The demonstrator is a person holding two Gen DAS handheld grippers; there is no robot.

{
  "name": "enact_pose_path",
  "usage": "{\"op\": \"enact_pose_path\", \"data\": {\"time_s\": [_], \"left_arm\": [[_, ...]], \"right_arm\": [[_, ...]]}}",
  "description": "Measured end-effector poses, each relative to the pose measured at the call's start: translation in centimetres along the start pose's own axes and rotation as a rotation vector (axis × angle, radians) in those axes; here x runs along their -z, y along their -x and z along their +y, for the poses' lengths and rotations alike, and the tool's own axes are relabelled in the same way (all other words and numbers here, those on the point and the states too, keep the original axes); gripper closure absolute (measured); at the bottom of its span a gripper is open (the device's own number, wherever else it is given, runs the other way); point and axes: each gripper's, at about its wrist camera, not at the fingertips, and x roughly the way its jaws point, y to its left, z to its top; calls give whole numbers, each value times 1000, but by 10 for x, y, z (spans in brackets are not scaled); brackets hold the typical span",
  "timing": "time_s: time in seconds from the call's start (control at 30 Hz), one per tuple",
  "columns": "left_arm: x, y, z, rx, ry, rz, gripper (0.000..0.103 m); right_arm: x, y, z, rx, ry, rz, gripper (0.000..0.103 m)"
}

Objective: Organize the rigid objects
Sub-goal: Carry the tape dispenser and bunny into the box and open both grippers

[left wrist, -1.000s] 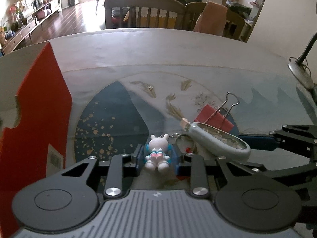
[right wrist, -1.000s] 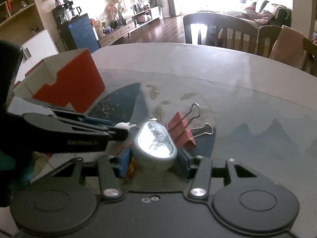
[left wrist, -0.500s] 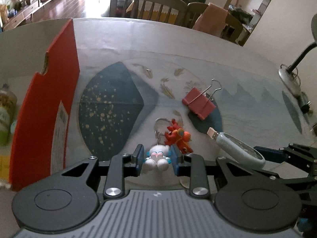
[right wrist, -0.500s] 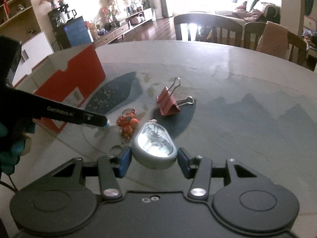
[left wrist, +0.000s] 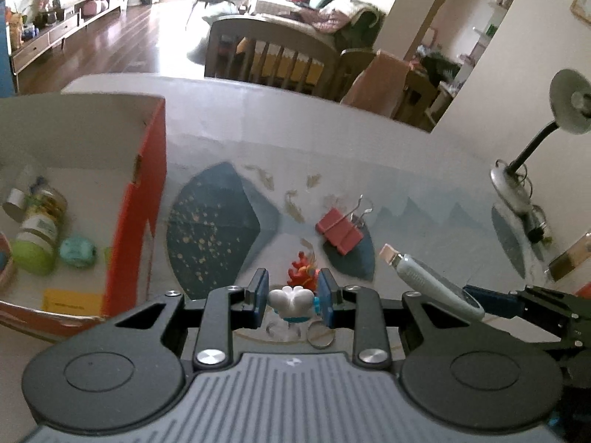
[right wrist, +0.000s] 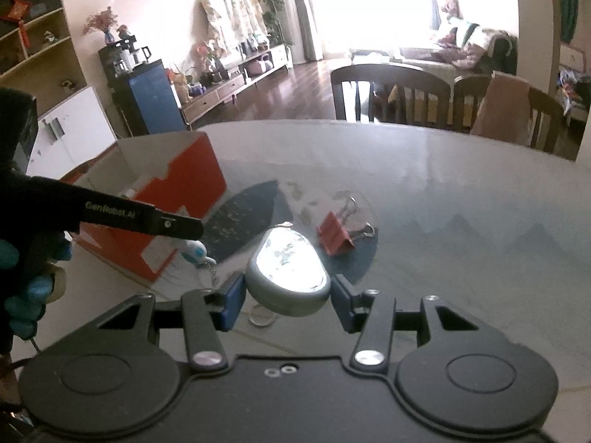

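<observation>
My left gripper (left wrist: 291, 297) is shut on a small white rabbit keychain figure (left wrist: 293, 299), held above the table; a red charm (left wrist: 303, 269) and a key ring (left wrist: 320, 334) hang from it. My right gripper (right wrist: 287, 297) is shut on a grey oval gadget (right wrist: 287, 277) with a shiny face and a metal tip; it also shows in the left wrist view (left wrist: 432, 280). A red binder clip (left wrist: 341, 230) lies on the table mat, also seen in the right wrist view (right wrist: 338, 234). An open orange box (left wrist: 138, 217) stands to the left.
The box holds a green-capped bottle (left wrist: 35, 236), a teal lump (left wrist: 77, 253) and a yellow card (left wrist: 72, 301). A desk lamp (left wrist: 517, 184) stands at the right table edge. Chairs (right wrist: 388, 92) stand beyond the far edge. The left gripper's arm (right wrist: 110, 214) crosses the right wrist view.
Both grippers have risen from the table with their objects. The left one has swung left, so the inside of the orange box now shows. The binder clip stays put.
</observation>
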Motion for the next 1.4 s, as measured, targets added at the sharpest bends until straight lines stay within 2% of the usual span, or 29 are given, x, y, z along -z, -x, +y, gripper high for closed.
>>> {"op": "enact_pose_path", "data": {"time_s": [0.3,0.77,1.03,1.4], "left_arm": [[-14,48,9,22,-15,-82,75],[-41,111,42,9,-73,-190,75],[-60,133,75,-8,-66,-230,75],[-72,134,147,-74,-29,-210,75]], "right_arm": [[-18,22,40,5,58,-43,53],[-59,25,117,-3,158,-76,53],[-75,9,156,-15,190,-91,53],[-96,-40,199,-16,218,-55,53]]}}
